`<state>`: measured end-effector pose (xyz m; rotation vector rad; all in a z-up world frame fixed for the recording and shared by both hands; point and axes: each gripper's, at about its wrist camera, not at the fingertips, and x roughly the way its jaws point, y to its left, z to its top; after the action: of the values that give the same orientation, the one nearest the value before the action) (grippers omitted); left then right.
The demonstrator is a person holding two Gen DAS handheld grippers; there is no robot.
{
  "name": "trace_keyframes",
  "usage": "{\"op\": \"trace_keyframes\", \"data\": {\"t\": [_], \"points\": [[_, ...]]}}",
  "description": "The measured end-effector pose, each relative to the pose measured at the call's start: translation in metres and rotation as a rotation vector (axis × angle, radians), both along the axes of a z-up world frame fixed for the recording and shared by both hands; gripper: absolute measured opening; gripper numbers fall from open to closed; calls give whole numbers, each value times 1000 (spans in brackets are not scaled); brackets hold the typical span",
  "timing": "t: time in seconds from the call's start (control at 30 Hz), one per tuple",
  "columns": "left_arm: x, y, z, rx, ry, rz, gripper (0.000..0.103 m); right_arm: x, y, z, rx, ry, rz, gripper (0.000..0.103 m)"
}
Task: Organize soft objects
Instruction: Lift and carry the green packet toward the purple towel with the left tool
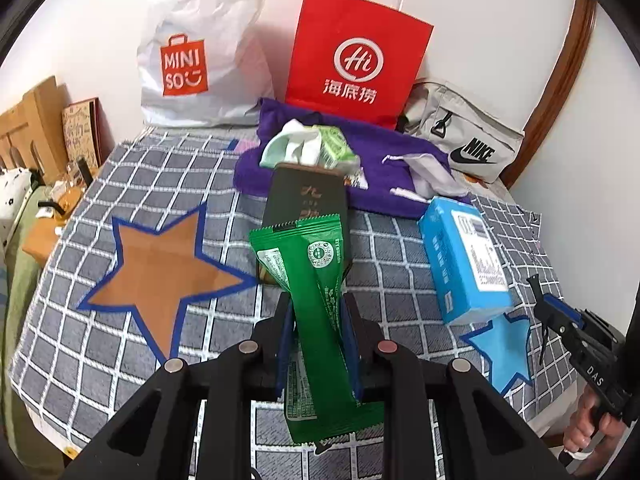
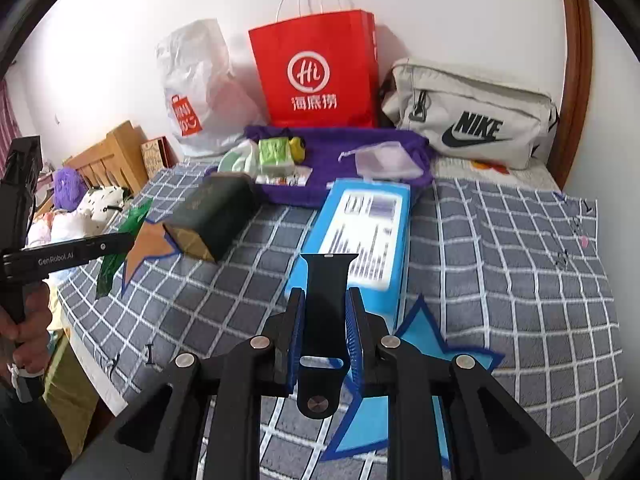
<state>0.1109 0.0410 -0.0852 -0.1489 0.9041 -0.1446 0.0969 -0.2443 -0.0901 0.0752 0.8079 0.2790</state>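
Red Hi bag (image 1: 358,56), MINISO bag (image 1: 200,48)

The print on the blue box (image 2: 358,240) is smeared, unreadable from the right wrist. The green sachet (image 1: 320,320) covers the near end of the dark box (image 1: 306,200) in the left view, and its lower end hides behind the gripper body. The watch strap's (image 2: 324,320) tail drops behind the frame. The hand (image 1: 592,426) is cut by the rim. Items on the purple cloth (image 2: 340,160) are too small to name.

White walls (image 2: 460,12) meet a brown wooden door frame (image 2: 576,80).
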Motion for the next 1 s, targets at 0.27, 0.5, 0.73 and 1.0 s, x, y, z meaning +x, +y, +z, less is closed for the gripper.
{"op": "trace_keyframes", "data": {"t": [0.27, 0.5, 0.73, 1.0], "points": [[19, -7, 18, 17, -20, -6, 22, 25, -3, 17, 8, -29, -1, 21], [40, -10, 29, 35, -29, -8, 22, 52, -4, 26, 12, -39, 7, 21], [64, -8, 39, 33, -40, 8, 22, 80, -7, 32, 21, -40, -5, 21], [91, -10, 50, 30, -56, 13, 22, 114, -11, 42, 31, -51, -19, 21]]}}
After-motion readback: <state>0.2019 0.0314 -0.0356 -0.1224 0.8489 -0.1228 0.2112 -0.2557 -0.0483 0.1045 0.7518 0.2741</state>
